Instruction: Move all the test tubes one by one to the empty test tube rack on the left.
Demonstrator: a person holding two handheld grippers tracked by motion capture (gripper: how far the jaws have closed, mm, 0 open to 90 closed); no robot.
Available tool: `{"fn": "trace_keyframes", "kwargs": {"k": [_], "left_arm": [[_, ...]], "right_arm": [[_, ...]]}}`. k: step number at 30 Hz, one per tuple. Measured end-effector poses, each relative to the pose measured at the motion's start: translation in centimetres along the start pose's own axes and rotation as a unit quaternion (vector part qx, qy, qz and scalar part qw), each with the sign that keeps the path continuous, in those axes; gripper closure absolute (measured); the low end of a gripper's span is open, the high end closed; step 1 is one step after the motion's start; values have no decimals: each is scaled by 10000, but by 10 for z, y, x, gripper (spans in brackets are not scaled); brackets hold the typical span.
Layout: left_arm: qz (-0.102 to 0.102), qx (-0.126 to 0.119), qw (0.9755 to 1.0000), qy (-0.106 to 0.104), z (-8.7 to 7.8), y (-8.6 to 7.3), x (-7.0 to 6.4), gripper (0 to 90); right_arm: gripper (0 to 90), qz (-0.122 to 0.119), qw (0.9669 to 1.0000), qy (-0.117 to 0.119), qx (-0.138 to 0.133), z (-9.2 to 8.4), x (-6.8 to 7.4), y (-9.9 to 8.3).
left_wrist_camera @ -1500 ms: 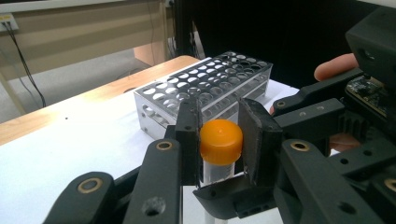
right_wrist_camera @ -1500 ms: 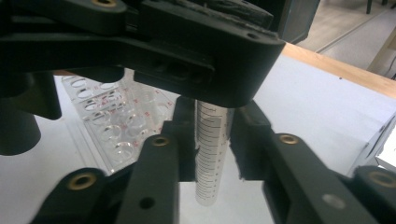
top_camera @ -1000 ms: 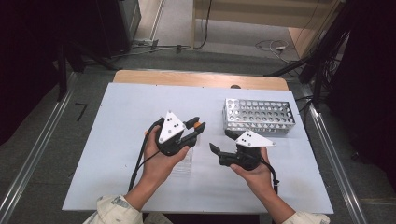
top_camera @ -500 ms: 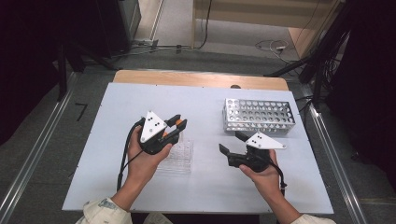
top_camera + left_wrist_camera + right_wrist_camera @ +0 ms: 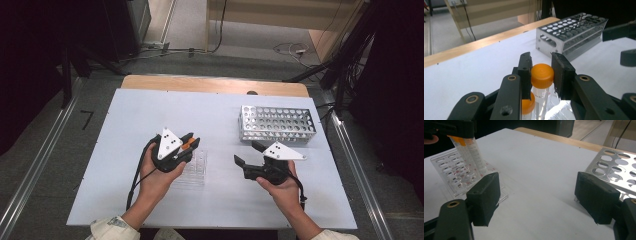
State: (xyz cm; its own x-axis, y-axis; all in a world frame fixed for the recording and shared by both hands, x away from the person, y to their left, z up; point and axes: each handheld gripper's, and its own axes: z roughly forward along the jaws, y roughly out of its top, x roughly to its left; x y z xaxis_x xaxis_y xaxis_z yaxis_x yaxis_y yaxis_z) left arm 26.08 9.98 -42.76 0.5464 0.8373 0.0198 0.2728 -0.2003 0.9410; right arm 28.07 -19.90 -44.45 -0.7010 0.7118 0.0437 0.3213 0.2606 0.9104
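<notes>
The left gripper clamps the orange cap of a clear plastic tube standing in the transparent rack, probably beside a second capped tube, while the right gripper hangs wide and empty over bare white table near the perforated metal rack.

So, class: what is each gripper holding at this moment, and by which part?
The left gripper is shut on an orange-capped tube, gripped by its cap, over the clear rack. The right gripper holds nothing; its jaws stand open.
</notes>
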Motion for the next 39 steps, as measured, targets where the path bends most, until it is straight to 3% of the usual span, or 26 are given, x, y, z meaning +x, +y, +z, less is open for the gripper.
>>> {"fn": "trace_keyframes", "kwargs": {"k": [5, 8, 13, 21, 39], "left_arm": [[70, 62, 10000, 9, 3, -5, -2, 707], [-12, 45, 10000, -31, 3, -6, -1, 680], [-174, -26, 9998, -130, 1, -5, -2, 479], [-521, -177, 9984, -100, -3, -3, 2, 217], [-737, -253, 9970, 23, -17, -7, 12, 165]], "right_arm": [[194, -23, 10000, 12, 5, 1, 1, 0], [194, -17, 10000, 9, 16, 1, 1, -1], [194, -4, 10000, 38, 14, 1, 0, -1], [194, 15, 10000, 19, 23, 1, -1, -2], [195, 90, 9999, -140, 9, -3, -9, -3]]}}
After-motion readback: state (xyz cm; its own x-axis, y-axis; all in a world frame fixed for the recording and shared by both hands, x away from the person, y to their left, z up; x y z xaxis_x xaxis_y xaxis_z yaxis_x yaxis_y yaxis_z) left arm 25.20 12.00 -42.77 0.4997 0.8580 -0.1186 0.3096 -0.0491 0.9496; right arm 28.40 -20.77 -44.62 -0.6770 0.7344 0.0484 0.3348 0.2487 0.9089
